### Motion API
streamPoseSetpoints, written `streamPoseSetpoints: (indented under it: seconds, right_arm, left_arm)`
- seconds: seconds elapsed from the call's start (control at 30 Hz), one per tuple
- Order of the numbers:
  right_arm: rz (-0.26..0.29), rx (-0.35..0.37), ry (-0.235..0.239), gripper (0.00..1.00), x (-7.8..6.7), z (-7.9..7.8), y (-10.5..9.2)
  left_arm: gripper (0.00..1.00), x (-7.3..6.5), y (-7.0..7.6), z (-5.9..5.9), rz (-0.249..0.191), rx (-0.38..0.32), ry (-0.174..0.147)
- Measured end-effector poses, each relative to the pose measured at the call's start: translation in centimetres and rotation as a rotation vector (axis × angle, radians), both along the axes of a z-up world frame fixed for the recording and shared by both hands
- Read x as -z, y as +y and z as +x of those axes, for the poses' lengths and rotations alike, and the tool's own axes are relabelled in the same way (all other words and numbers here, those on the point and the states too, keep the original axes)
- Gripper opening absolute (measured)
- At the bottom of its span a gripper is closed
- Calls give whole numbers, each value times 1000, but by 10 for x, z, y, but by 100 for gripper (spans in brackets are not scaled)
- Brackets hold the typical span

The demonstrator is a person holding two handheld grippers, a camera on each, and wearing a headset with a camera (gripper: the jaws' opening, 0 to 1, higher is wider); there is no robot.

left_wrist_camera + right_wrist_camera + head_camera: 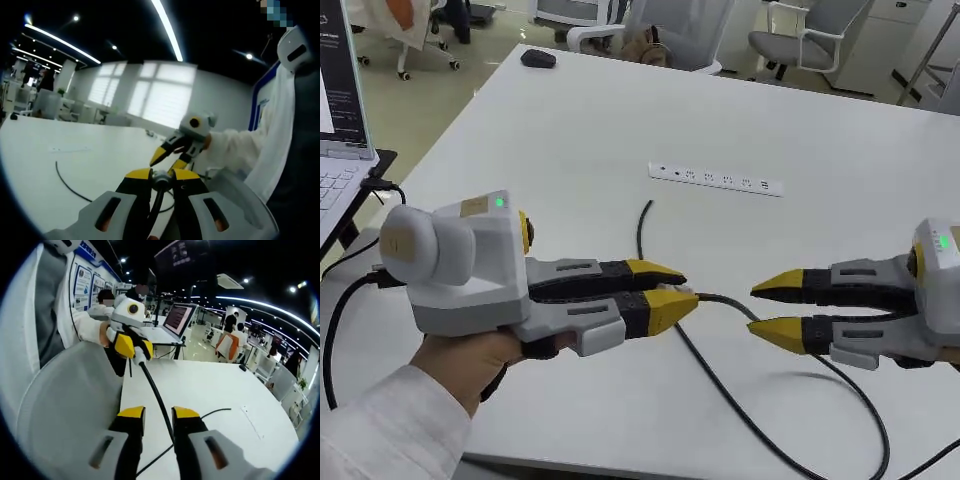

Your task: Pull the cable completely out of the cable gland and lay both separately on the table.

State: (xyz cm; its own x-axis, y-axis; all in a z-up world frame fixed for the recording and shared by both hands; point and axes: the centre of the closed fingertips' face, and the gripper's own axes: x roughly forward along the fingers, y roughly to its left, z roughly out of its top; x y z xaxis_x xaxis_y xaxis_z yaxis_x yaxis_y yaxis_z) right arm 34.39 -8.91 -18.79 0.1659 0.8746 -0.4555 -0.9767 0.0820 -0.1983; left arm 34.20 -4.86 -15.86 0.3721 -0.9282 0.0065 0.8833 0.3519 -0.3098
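Hand (470,355): nearest, white sleeve, holds the left gripper from below.
Left gripper (686,288): above the desk's near edge; jaws closed on the gland (160,178), which sits at their tips.
Cable (725,300): black; leaves the gland, runs across to the right gripper and passes between its jaws; the rest lies in loops on the desk, with one end near the power strip.
Right gripper (760,307): faces the left gripper, near it; jaws parted narrowly either side of the cable, not clamped on it.
Desk (620,120): white, smooth, large.
Power strip (715,180): white, flat, mid-desk, beyond both grippers.
Laptop (335,110): open, on a stand off the desk's left edge.
Mouse (537,58): dark, at the far edge.
Chairs (670,30): grey, behind the desk.
Room: open office, pale floor; windows (160,90) and ceiling light strips in the left gripper view.
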Motion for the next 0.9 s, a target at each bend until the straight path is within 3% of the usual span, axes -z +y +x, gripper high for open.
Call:
streamPoseSetpoints:
  seconds: [0.13, 0.23, 0.33, 0.47, 0.57, 0.7, 0.9]
  right_arm:
    - [8, -58, -54, 22, -16, -7, 21]
    - [-2, -110, -76, 21, -18, -12, 34]
    - [-9, -129, -75, 18, -15, -11, 42]
    - [-2, -129, -77, 6, -13, -9, 46]
    - [13, -114, -61, 6, -17, -7, 47]
    - [8, -116, -71, 5, -17, -7, 44]
    - [24, -112, -68, 5, -17, -6, 42]
  left_arm:
    - [17, 0, -2, -2, -1, 12, -1]
    - [17, -1, -4, -4, 0, 24, -6]
    - [17, -2, -5, -6, -4, 30, -9]
    - [17, -4, 0, -1, -21, 6, -14]
    - [17, -5, 0, -1, -31, 9, -3]
    - [18, 2, -7, -4, 43, 17, -48]
    - [17, 3, -6, -4, 56, 12, -48]
